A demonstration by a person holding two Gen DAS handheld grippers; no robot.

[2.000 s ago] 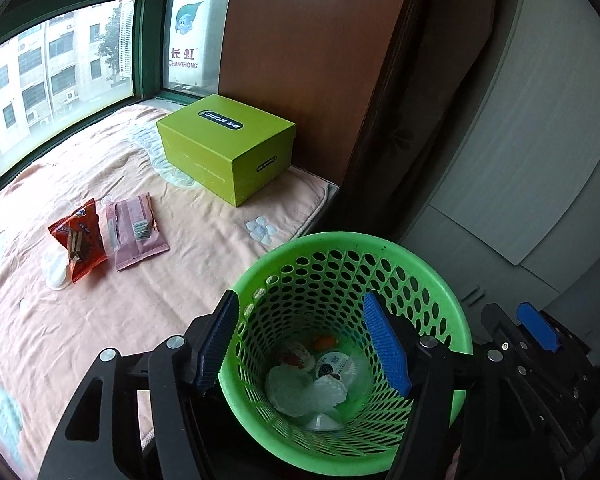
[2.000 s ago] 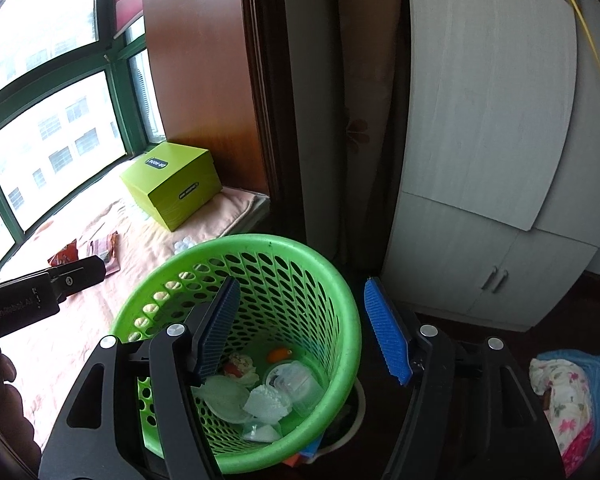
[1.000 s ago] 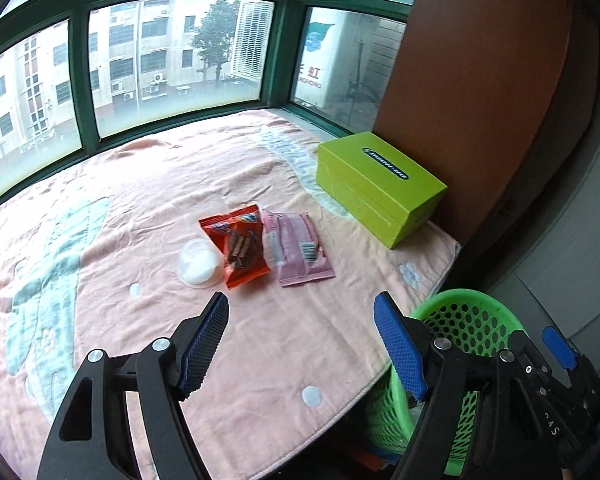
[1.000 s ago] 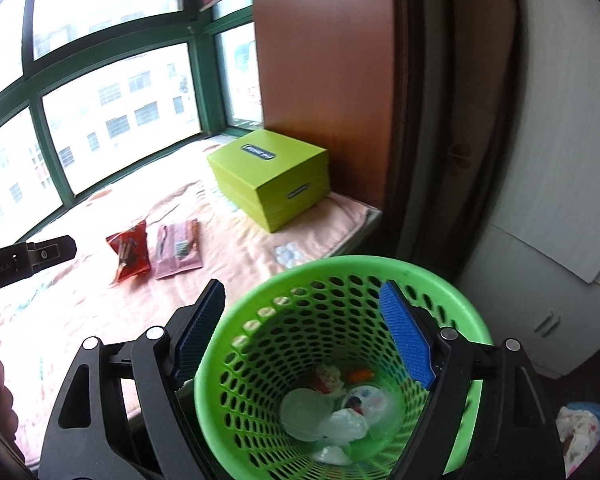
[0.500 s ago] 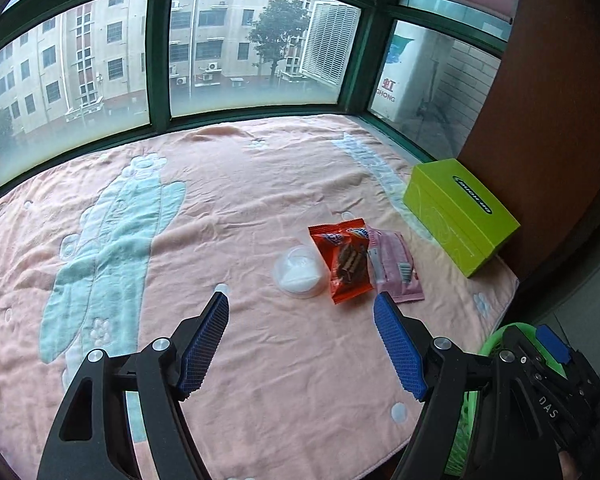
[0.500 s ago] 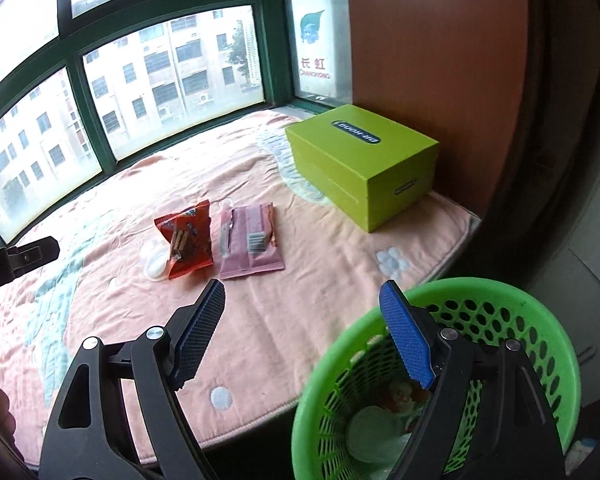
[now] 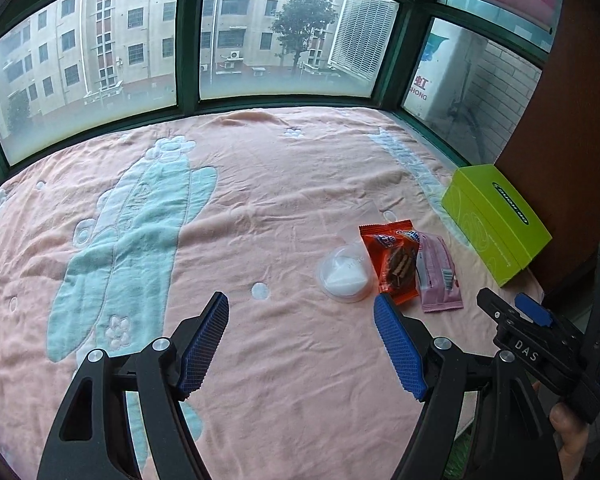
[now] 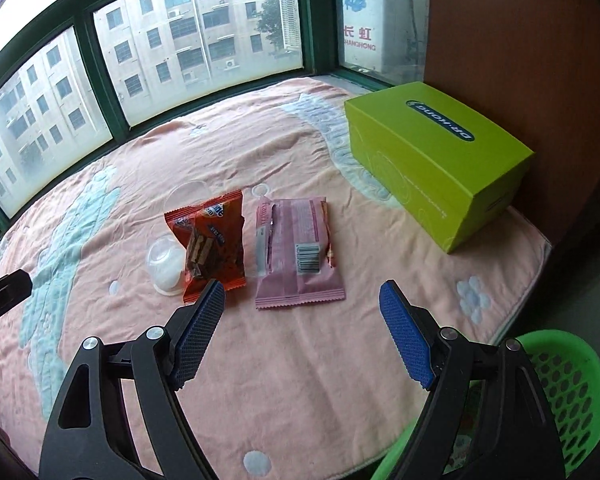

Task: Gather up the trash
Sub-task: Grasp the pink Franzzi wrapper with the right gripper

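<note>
An orange snack wrapper (image 8: 212,240), a pink wrapper (image 8: 298,252) and a clear plastic cup (image 8: 165,266) lie side by side on the pink blanket (image 8: 300,360). They also show in the left wrist view: orange wrapper (image 7: 394,262), pink wrapper (image 7: 438,274), cup (image 7: 345,274). My right gripper (image 8: 302,338) is open and empty, just short of the wrappers. My left gripper (image 7: 300,344) is open and empty, short of the cup. The green trash basket (image 8: 568,392) sits at the lower right, off the blanket's edge.
A lime green box (image 8: 440,156) stands on the blanket at the far right by a brown wooden panel (image 8: 520,40); it shows in the left wrist view (image 7: 496,220) too. Green-framed windows (image 7: 188,40) bound the far side. The right gripper's body (image 7: 540,356) shows in the left view.
Both grippers have swung away from the basket and moved over the blanket toward the wrappers and cup. Both stay open and empty.
</note>
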